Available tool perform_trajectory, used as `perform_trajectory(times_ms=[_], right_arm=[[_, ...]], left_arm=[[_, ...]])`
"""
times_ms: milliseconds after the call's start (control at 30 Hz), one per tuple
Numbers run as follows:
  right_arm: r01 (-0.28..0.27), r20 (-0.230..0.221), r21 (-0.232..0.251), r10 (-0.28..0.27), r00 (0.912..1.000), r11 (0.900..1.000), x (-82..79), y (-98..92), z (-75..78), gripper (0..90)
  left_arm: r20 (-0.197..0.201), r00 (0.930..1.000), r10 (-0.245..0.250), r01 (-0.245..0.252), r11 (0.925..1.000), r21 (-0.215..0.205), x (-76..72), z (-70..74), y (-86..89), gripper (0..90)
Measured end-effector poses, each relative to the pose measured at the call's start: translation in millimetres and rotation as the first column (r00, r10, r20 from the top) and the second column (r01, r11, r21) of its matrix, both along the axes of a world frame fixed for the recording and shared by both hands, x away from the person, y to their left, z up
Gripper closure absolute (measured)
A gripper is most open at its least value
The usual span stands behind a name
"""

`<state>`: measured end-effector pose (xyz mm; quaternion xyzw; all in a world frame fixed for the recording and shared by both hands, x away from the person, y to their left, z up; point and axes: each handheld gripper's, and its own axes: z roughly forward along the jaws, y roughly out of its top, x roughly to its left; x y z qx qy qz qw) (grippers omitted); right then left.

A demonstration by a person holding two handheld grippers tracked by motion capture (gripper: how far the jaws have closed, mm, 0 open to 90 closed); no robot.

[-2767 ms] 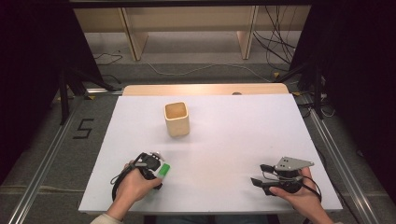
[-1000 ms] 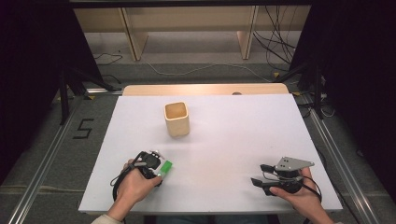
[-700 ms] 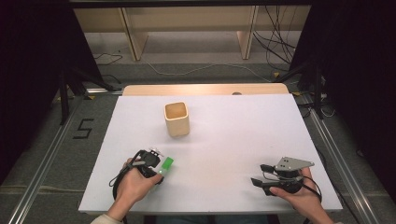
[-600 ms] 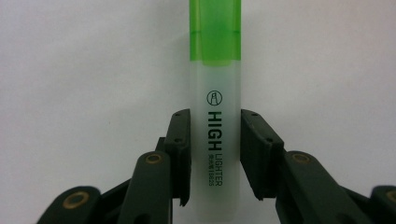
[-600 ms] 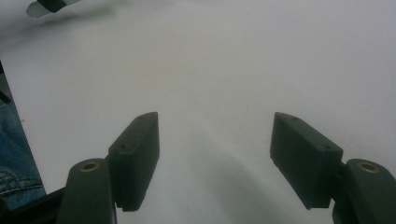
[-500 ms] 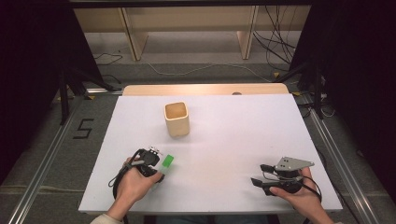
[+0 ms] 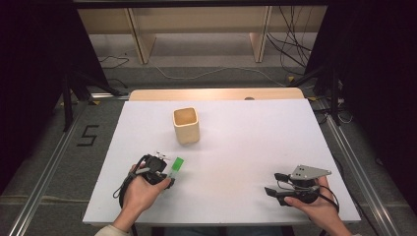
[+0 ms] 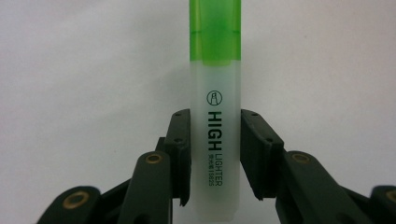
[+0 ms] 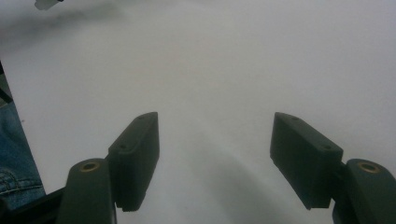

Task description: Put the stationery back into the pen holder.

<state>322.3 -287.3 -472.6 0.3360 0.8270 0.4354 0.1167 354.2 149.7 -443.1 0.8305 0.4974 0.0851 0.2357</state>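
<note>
Highlighter axis: the highlighter runs lengthwise from the left gripper up and slightly right in the high view, green cap leading toward the cup; in the left gripper view it stands vertical, cap at the top edge.
Place: lower left of the white table, well short of the cup.
Left jaws: clamped on the pale barrel from both sides.
Right gripper: jaws spread wide, nothing between, lower right of the frame.
Surface: white board on a wooden tabletop.
Room: dark surroundings, cables and wooden legs beyond.
Change: the highlighter has tilted more upright in the frame since earlier; both hands stayed put.
</note>
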Motion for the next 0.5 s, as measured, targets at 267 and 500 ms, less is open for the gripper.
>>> perform_trajectory(times_ms=[267, 500], right_arm=[[0.000, 0.000, 0.001, 0.000, 1.0000, 1.000, 0.0, 0.0, 0.0, 33.5], [0.000, -0.001, 0.000, 0.000, 1.0000, 1.000, -0.1, 0.2, -0.1, 33.5]], left_arm=[[0.051, 0.9986, 0.013, -0.010, 0.9988, -0.049, 1.1, 0.8, 0.9, 66.2], [0.098, 0.9951, 0.013, -0.007, 0.9986, -0.053, 1.7, 2.2, 2.1, 66.2]])
